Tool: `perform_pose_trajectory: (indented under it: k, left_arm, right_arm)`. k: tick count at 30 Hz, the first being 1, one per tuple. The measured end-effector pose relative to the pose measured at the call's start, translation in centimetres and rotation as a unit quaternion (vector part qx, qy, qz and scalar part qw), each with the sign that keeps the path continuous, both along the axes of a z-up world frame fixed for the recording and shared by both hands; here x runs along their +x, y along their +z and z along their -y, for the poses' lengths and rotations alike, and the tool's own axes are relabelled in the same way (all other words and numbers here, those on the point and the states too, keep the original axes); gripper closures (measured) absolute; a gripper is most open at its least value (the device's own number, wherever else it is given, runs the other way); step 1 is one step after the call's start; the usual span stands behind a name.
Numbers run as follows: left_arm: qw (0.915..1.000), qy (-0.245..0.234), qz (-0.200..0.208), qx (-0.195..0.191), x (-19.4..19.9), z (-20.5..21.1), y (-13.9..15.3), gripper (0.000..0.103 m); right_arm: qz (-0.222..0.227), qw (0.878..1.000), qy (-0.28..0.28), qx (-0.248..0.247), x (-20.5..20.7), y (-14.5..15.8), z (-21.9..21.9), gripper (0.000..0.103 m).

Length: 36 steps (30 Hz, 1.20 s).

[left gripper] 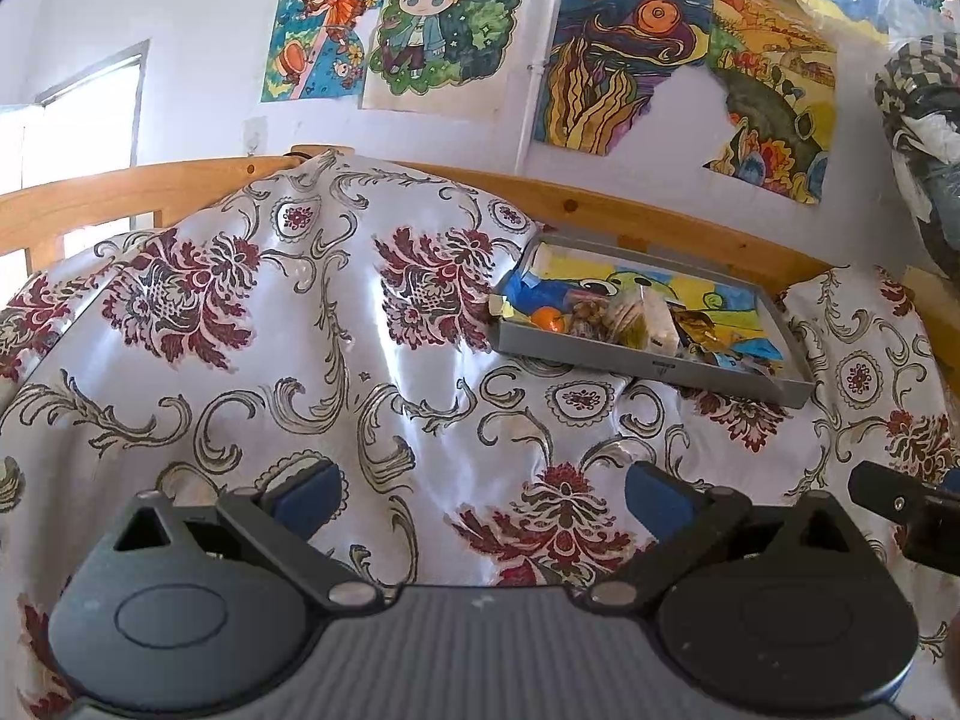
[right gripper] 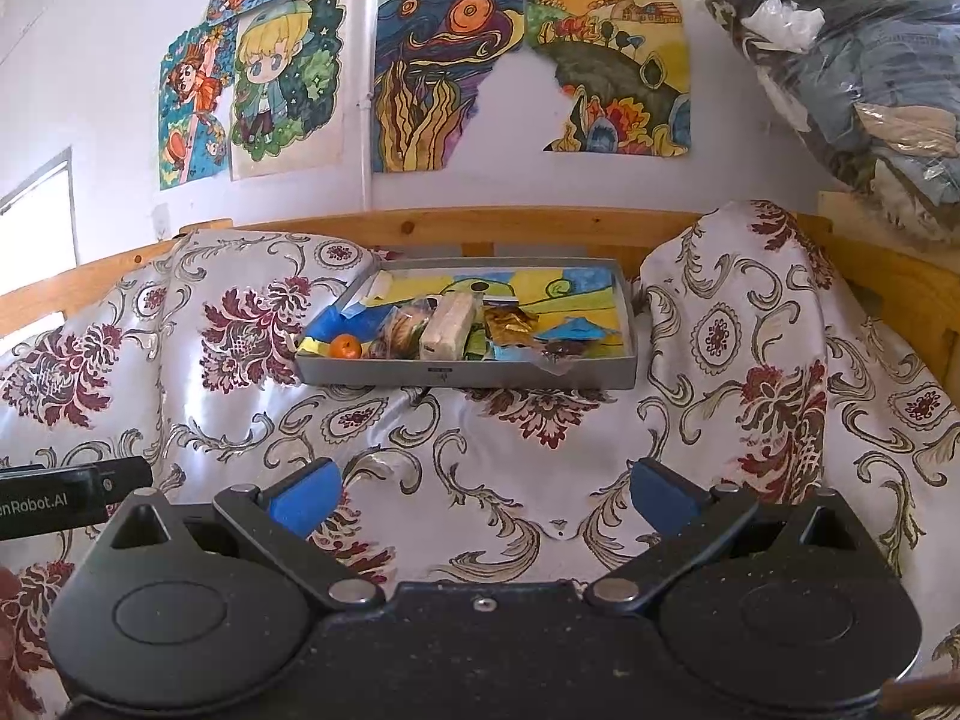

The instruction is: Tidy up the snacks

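Both the left gripper [left gripper: 483, 501] and the right gripper [right gripper: 486, 498] hover with jaws wide and empty over the white floral satin cloth [right gripper: 510, 456]; the shallow grey cardboard tray [right gripper: 468, 373] near its back edge holds the wrapped snacks [right gripper: 447, 324].

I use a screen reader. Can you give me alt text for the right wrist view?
A gray tray of snacks, with an orange at its left end, sits on a floral cloth ahead of the open, empty right tongs. Colorful drawings hang on the wall behind.

A floral satin cloth [right gripper: 480, 450] drapes the wooden frame [right gripper: 480, 225] beneath colourful drawings [right gripper: 420, 78] on the white wall.
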<state>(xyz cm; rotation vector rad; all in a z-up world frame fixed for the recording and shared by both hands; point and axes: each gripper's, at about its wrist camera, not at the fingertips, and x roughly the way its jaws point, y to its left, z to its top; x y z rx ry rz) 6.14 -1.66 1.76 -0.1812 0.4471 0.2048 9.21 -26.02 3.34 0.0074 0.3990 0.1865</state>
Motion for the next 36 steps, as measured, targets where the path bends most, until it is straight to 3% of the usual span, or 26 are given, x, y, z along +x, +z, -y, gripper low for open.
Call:
perform_pose_trajectory:
  k: [29,36]
  left_arm:
    - [1.0,0.005,-0.004,-0.001,-0.18,-0.25,-0.24,0.001]
    - [0.9962,0.053,-0.031,0.061,0.18,0.42,-0.36,0.001]
  right_arm:
    - [-0.005,1.0,0.004,-0.002,0.03,-0.47,-0.26,0.001]
    - [-0.006,1.0,0.005,-0.004,0.06,-0.58,-0.34,0.001]
